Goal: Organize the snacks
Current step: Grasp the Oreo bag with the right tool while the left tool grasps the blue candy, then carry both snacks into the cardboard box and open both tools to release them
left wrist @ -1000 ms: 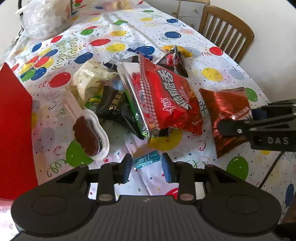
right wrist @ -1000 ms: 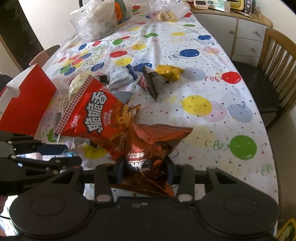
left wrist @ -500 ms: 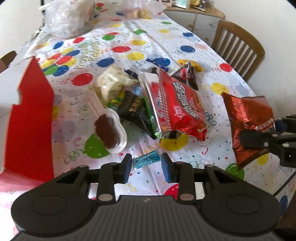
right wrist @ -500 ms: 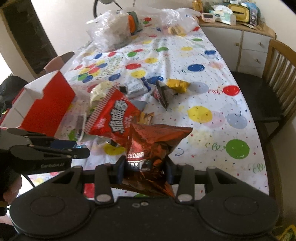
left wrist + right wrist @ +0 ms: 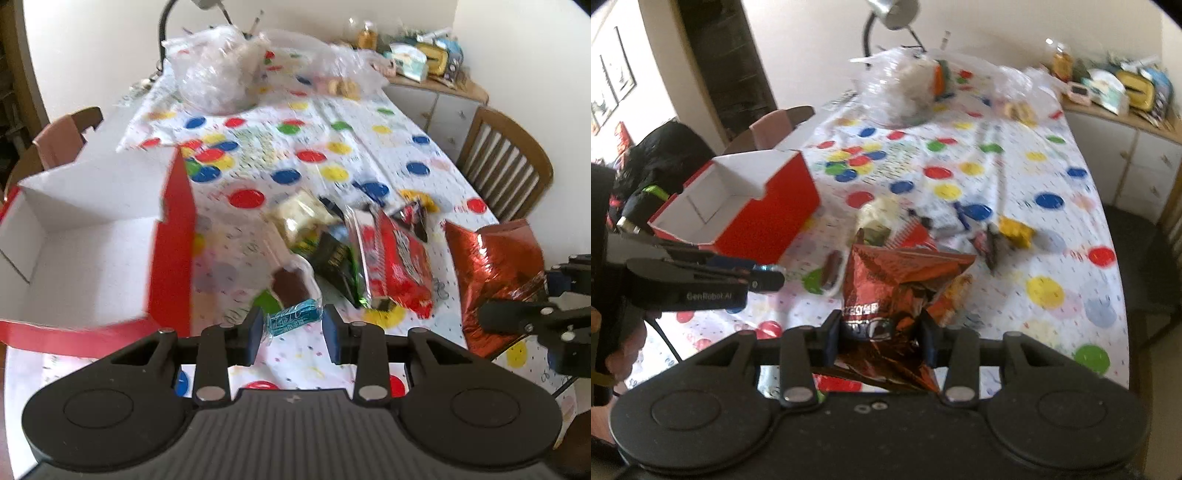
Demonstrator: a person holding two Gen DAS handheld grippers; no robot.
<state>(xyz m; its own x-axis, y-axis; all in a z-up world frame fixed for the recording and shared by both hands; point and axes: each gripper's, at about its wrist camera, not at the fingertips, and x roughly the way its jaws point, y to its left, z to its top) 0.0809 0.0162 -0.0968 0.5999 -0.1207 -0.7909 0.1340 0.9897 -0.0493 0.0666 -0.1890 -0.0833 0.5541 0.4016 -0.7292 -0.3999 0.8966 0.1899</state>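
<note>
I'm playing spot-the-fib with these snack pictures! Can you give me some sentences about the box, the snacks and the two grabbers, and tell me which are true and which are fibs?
1. The left gripper holds a small blue candy wrapper between its fingers. True.
2. The right gripper is empty. False: it is shut on a shiny red-brown snack bag.
3. The red box is open and white inside. True.
4. The red box is full of snacks. False: no snacks show in the part of its inside that can be seen.
5. The big red chip bag lies on the balloon tablecloth. True.
</note>
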